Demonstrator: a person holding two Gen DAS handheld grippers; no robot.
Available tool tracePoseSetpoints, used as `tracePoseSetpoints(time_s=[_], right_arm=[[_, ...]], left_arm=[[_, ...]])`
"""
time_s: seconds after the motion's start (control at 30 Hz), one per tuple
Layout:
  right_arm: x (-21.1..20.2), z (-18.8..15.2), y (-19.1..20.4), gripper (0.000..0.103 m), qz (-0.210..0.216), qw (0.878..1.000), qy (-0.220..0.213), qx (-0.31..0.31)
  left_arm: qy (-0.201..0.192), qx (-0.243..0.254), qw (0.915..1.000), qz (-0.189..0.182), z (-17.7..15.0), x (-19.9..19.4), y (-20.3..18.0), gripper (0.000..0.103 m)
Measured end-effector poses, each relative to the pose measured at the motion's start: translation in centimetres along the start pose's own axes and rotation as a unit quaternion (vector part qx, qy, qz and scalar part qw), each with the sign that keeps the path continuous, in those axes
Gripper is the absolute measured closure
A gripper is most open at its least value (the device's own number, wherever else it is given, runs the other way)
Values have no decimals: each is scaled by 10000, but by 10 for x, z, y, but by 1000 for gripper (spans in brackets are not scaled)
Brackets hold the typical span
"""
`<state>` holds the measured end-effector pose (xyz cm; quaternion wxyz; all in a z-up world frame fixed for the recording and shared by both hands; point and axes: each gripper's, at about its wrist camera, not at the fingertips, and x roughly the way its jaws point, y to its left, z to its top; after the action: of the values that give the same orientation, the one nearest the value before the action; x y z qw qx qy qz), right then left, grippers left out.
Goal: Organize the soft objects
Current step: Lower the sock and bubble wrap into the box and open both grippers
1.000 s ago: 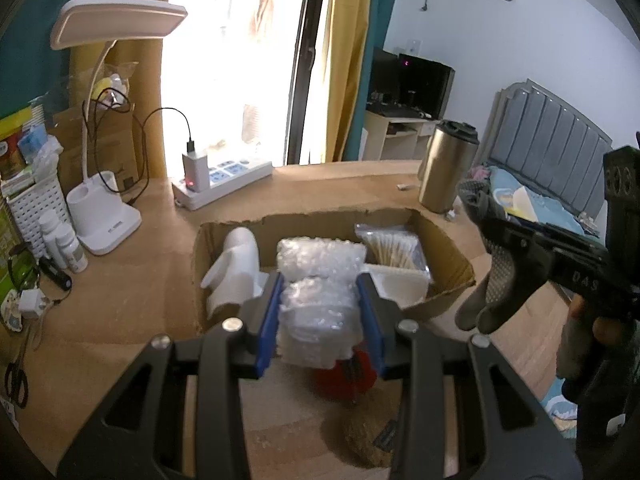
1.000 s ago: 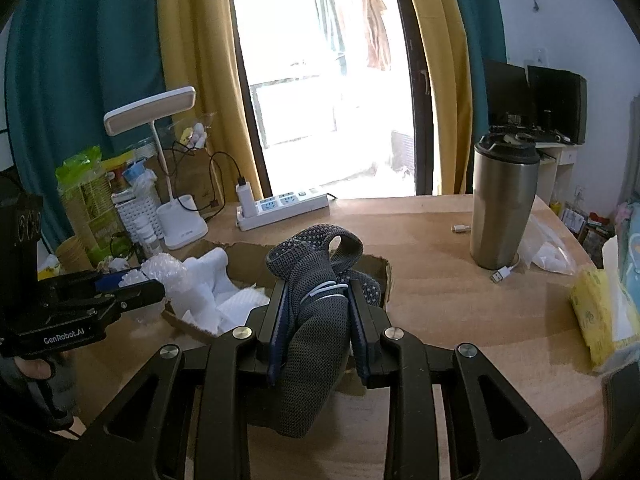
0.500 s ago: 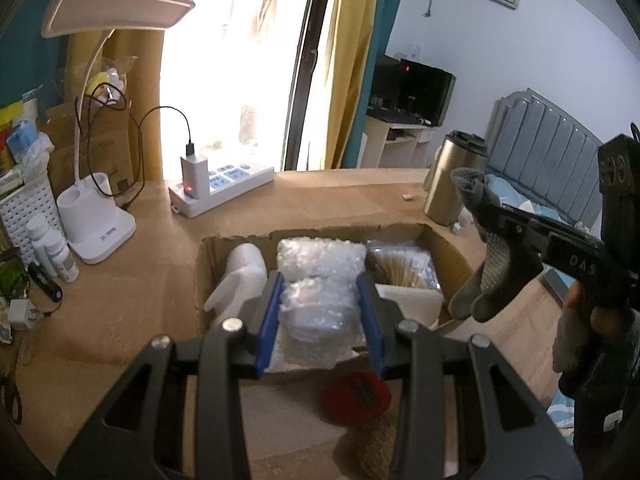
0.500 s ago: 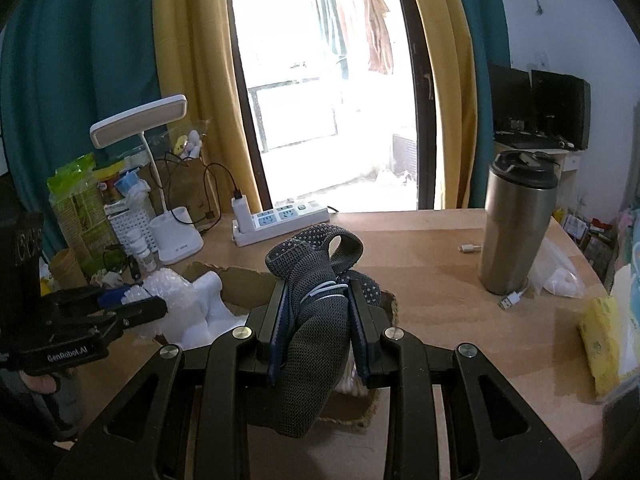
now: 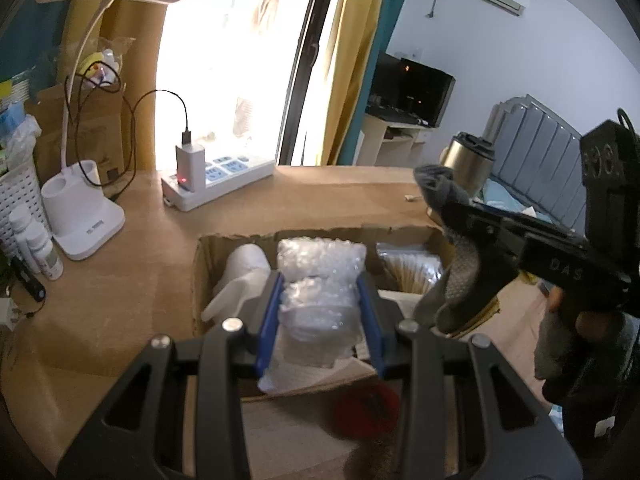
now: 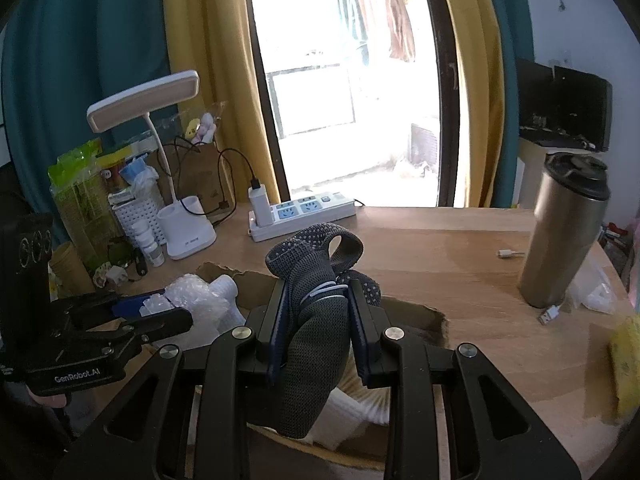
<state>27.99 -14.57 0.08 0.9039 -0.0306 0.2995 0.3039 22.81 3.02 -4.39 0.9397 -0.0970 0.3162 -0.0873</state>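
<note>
My left gripper point(image 5: 320, 312) is shut on a wad of clear bubble wrap point(image 5: 316, 320) and holds it over the open cardboard box point(image 5: 208, 276). The box holds white foam point(image 5: 240, 280), more bubble wrap point(image 5: 320, 252) and a bag of thin sticks point(image 5: 412, 268). My right gripper point(image 6: 320, 320) is shut on a grey knit glove with white dots point(image 6: 316, 344), above the box's right part point(image 6: 424, 316). The glove also shows in the left wrist view point(image 5: 460, 280). The left gripper shows in the right wrist view point(image 6: 160, 312).
A white desk lamp point(image 5: 80, 216), a power strip with a charger point(image 5: 216, 184) and small bottles point(image 5: 36, 244) stand behind and left of the box. A steel tumbler point(image 6: 560, 232) stands right. A red object point(image 5: 368, 408) lies in front of the box.
Both grippers have moved forward and higher over the box, each still holding its item. The box now lies closer beneath them.
</note>
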Motion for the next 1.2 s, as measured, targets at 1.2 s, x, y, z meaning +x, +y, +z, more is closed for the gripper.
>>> tracePoseSetpoints(time_s=[1.2], right_arm=[[13, -9, 13, 48, -3, 9986, 517, -104]], left_arm=[[147, -165, 9998, 11, 1, 11, 4, 49]])
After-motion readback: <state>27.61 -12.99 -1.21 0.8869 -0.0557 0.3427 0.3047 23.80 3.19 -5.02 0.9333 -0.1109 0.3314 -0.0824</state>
